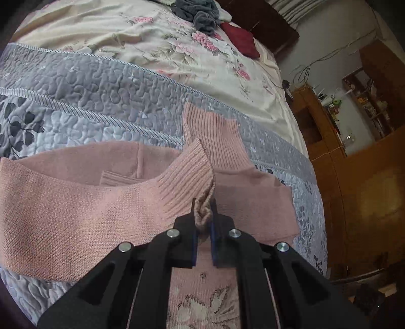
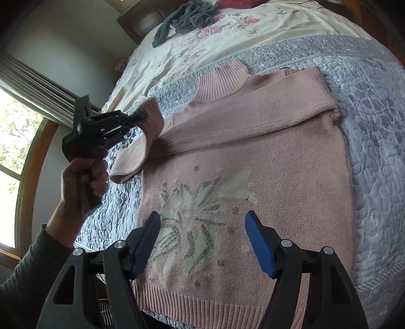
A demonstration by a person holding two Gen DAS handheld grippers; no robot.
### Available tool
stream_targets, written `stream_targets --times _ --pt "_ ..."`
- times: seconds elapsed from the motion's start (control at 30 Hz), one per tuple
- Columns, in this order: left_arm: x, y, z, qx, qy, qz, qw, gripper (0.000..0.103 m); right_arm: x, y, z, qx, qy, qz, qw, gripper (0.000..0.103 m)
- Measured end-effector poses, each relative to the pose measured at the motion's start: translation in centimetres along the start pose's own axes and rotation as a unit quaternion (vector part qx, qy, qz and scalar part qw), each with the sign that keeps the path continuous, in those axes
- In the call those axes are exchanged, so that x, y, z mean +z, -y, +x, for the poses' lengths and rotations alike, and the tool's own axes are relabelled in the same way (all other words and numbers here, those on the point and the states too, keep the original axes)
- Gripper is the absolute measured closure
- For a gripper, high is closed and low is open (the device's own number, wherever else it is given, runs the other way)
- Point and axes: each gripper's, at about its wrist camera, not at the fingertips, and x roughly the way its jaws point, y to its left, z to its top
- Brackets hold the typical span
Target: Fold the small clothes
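Observation:
A pink knit sweater with a pale flower pattern lies flat on the quilted bed, its ribbed hem nearest the right wrist camera. One sleeve lies folded across the chest. My left gripper is shut on the ribbed cuff of the other sleeve and holds it lifted over the body. In the right wrist view the left gripper shows at the left, held by a hand, with the sleeve hanging from it. My right gripper hovers open above the flower pattern, nothing between its blue pads.
A grey-blue quilt covers the near part of the bed, a floral sheet the far part. Dark grey clothes and a red item lie at the far end. A window is left of the bed, wooden furniture right.

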Motion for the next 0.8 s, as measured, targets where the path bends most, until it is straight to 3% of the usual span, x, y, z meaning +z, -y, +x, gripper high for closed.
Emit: stream_targets --times 0.13,0.2,0.27,0.3,0.33,0.4,0.6,0.8 --pt "-2.1 0.7 5.6 0.027 -0.051 0.035 0.9977 0.096 3.6 1.6 1.4 0.057 -0.019 0.047 0.997 0.033" --pt "-3.1 0.7 6.9 0.044 -0.066 0.049 0.9956 0.088 6.1 2.9 3.2 0.103 -0.04 0.084 0.99 0.033" --pt "-3.9 0.1 6.2 0.041 -0.053 0.045 0.9967 0.057 8.7 3.9 5.7 0.134 -0.056 0.112 0.983 0.034" --pt "-4.3 -0.2 5.1 0.037 -0.037 0.04 0.9978 0.048 10.0 4.4 7.4 0.163 -0.072 0.129 0.975 0.035" --pt "-4.9 -0.6 4.0 0.028 -0.02 0.031 0.999 0.036 11.1 4.7 9.3 0.193 -0.088 0.149 0.966 0.042" --pt "-6.2 -1.7 1.6 0.001 -0.003 0.003 1.0 0.033 13.2 5.1 13.4 0.221 -0.118 0.168 0.954 0.05" --pt "-13.0 -4.3 -4.6 -0.027 0.026 -0.053 0.9979 0.029 16.1 5.0 23.2 0.177 -0.163 0.173 0.955 0.059" --pt "-18.6 -5.8 -8.4 -0.017 0.049 -0.092 0.9944 0.028 16.1 2.7 26.7 0.151 -0.185 0.144 0.96 0.063"
